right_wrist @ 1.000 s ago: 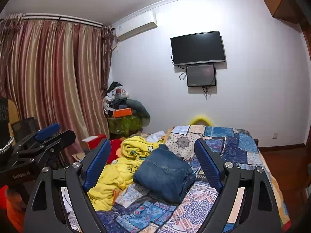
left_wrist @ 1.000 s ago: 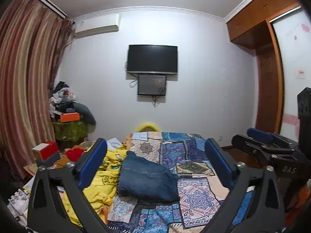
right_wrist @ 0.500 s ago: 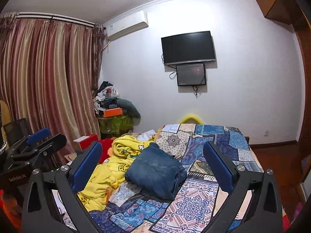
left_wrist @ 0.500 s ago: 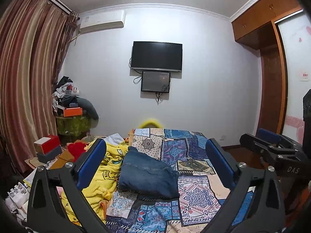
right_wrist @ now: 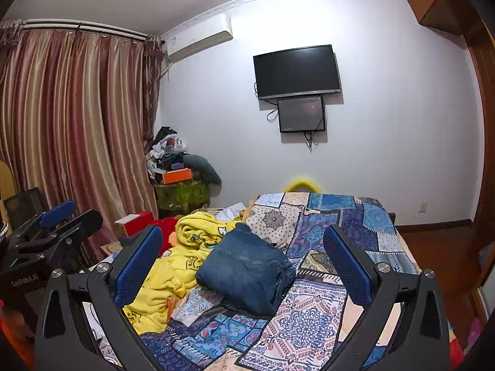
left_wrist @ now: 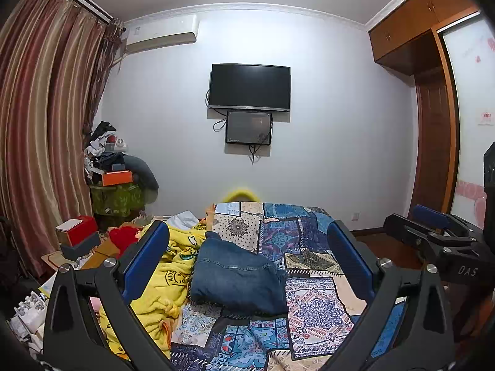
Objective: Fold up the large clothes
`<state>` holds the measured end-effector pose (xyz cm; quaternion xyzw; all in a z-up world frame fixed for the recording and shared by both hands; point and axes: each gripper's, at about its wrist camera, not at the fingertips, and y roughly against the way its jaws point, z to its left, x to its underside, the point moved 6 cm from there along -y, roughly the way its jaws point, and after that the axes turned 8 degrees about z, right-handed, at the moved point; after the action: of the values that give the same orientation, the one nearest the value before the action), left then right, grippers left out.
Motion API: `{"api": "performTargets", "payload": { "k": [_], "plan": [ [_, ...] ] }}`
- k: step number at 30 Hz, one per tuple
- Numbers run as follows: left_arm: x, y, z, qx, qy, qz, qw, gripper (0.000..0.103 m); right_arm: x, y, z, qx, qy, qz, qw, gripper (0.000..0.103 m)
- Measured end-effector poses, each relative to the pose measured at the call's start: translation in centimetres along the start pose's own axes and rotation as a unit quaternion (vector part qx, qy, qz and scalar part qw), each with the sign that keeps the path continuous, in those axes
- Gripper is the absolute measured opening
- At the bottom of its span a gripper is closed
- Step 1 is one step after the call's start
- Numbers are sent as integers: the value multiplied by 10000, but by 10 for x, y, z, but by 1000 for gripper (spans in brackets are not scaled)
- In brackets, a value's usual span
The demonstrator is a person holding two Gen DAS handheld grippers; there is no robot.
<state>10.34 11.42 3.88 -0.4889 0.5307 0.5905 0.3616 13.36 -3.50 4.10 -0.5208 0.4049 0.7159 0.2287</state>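
A folded pair of blue jeans [left_wrist: 238, 276] lies on the patchwork bedspread [left_wrist: 315, 303]; it also shows in the right wrist view [right_wrist: 247, 270]. A crumpled yellow garment [left_wrist: 168, 278] lies to its left, also seen in the right wrist view [right_wrist: 185, 247]. My left gripper [left_wrist: 247, 259] is open and empty, held above the bed short of the jeans. My right gripper [right_wrist: 243, 259] is open and empty, likewise held back from the jeans. The right gripper shows at the right edge of the left wrist view [left_wrist: 433, 238]; the left gripper shows at the left edge of the right wrist view [right_wrist: 55, 225].
A red box [left_wrist: 77, 230] and clutter sit left of the bed. A piled-up stand [left_wrist: 117, 185] is in the corner by striped curtains [left_wrist: 40, 139]. A TV [left_wrist: 249, 86] hangs on the far wall. A wooden wardrobe [left_wrist: 433, 139] stands at right.
Both grippers have tilted and drawn back slightly, so the room sits lower in view. The right gripper's jaws have opened wider. The jeans have not moved.
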Motion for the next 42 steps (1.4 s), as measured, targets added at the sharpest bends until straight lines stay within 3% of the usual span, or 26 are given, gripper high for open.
{"api": "performTargets", "payload": {
  "k": [42],
  "plan": [
    [7, -13, -7, 171, -49, 217, 9996, 103, -3, 1, -5, 45, -103, 57, 9999, 103]
  ]
}}
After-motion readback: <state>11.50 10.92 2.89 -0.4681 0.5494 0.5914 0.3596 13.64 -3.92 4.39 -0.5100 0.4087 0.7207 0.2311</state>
